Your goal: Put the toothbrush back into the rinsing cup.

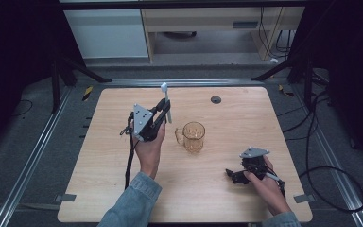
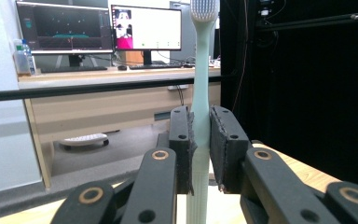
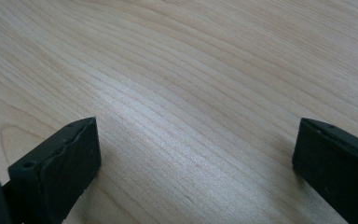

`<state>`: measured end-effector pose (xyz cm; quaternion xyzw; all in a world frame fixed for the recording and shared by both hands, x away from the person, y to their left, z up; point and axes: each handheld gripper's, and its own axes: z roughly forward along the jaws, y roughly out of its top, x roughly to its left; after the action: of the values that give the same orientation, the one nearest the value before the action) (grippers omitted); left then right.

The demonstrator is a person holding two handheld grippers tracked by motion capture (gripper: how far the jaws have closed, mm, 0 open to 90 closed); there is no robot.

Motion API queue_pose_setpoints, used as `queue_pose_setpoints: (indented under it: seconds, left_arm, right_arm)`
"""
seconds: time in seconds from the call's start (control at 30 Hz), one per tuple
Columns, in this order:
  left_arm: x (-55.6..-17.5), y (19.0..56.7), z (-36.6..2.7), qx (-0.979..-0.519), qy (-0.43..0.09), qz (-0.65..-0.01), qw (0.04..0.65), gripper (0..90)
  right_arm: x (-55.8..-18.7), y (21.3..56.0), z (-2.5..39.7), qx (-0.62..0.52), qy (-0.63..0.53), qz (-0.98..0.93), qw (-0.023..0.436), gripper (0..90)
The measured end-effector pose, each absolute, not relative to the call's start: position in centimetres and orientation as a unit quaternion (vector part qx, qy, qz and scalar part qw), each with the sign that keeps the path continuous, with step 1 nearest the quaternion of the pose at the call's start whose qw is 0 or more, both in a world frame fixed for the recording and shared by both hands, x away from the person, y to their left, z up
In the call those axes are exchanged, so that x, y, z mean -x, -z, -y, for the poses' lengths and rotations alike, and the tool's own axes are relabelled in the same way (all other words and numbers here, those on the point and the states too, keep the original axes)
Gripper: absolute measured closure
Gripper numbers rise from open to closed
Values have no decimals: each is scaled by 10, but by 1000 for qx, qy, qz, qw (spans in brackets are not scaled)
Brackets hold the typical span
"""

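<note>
The left gripper (image 1: 163, 109) is clamped on a toothbrush (image 1: 166, 101), holding it roughly upright above the tabletop (image 1: 123, 189), left of the middle and a little toward the far edge. In the left gripper view the two black jaws pinch the pale green handle (image 2: 200, 135) about midway along its length, with the bristled head (image 2: 204, 9) standing high above them and the lower end of the handle hanging below the pads.

The toothbrush looks light and stiff, a slim plastic stick that should neither sag nor crush under this grip. Its smooth handle is the likely weak point: it could pivot or slide between the pads if it is knocked sideways. The present hold on the middle of the handle seems sensible, since it keeps the bristles clear and leaves the lower end free to go into something.

Just to the right of the brush, near the middle of the tabletop, stands a clear amber glass mug (image 1: 193, 136), upright, its handle turned toward the left gripper. It is probably heavier, hard and breakable, and slippery on its wall; the handle or the rim would be the places to take it.

The right gripper (image 1: 235, 176) rests low near the front right corner, its jaws spread wide over bare wood and holding nothing.
</note>
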<state>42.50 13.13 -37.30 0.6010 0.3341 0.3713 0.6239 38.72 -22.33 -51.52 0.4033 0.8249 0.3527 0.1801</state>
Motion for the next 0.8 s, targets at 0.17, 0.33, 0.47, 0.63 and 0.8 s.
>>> queue_pose_setpoints:
  seconds: [0.17, 0.33, 0.47, 0.63, 0.8]
  left_arm:
    - [-424, 373, -131, -593, -374, -332, 631, 788]
    - [-423, 377, -129, -583, -379, -332, 638, 788]
    - [-422, 381, -124, -579, -380, -331, 641, 788]
    - [-422, 388, -118, -578, -379, -331, 642, 788]
    - [-423, 393, -116, -576, -378, -335, 643, 788]
  right_arm:
    - [-387, 515, 223, -403, -353, -825, 180, 13]
    - [-387, 515, 223, -401, -353, -826, 179, 13]
    - [-387, 515, 223, -401, -353, -826, 179, 13]
    - [-387, 515, 223, -401, -353, -826, 178, 13]
    - [-387, 515, 223, -400, -353, -827, 178, 13]
